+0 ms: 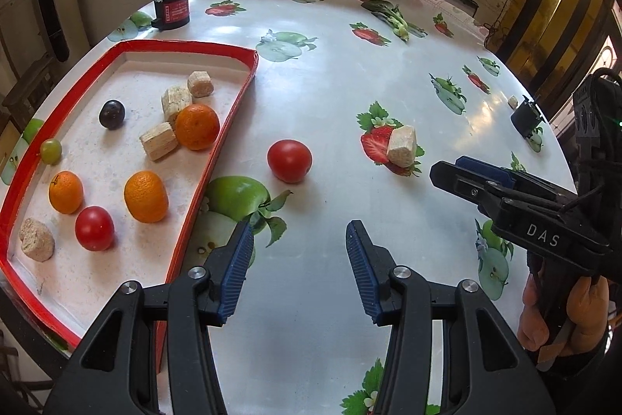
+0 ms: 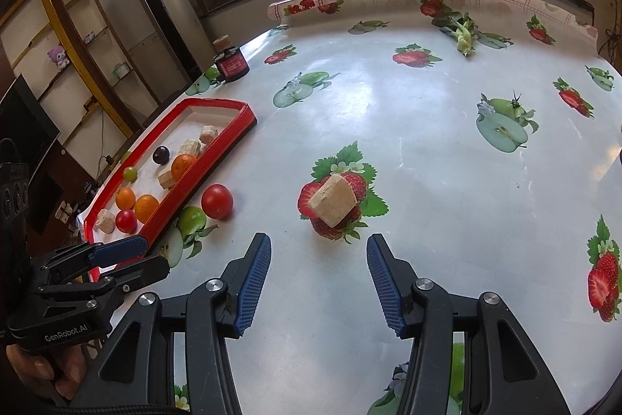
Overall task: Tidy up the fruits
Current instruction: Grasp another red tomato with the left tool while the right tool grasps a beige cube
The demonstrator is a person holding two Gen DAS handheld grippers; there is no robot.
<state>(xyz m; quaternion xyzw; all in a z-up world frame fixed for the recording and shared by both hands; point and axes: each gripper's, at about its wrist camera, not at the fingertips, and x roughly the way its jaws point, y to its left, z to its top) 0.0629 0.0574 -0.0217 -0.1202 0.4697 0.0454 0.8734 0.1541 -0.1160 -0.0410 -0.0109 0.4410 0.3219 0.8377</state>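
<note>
A red-rimmed tray (image 1: 237, 105) (image 2: 217, 158) on the left holds oranges (image 1: 197, 126), a tomato (image 1: 94, 228), a dark grape (image 1: 112, 114), a green grape (image 1: 51, 151) and several beige blocks (image 1: 158, 141). A loose red tomato (image 1: 289, 160) (image 2: 217, 201) lies on the table just right of the tray. A beige block (image 1: 401, 146) (image 2: 333, 200) rests on a printed strawberry. My left gripper (image 1: 299, 240) is open and empty, short of the tomato. My right gripper (image 2: 318, 253) (image 1: 466, 177) is open and empty, just short of the block.
The table wears a fruit-print cloth (image 1: 350, 72) rolled up at the far edge. A black-and-red jar (image 1: 172, 11) (image 2: 232, 65) stands behind the tray. A leafy green vegetable (image 1: 392, 16) (image 2: 462, 30) lies far right. A small dark object (image 1: 525, 117) sits near the right edge. A hand (image 1: 563, 314) grips the right tool.
</note>
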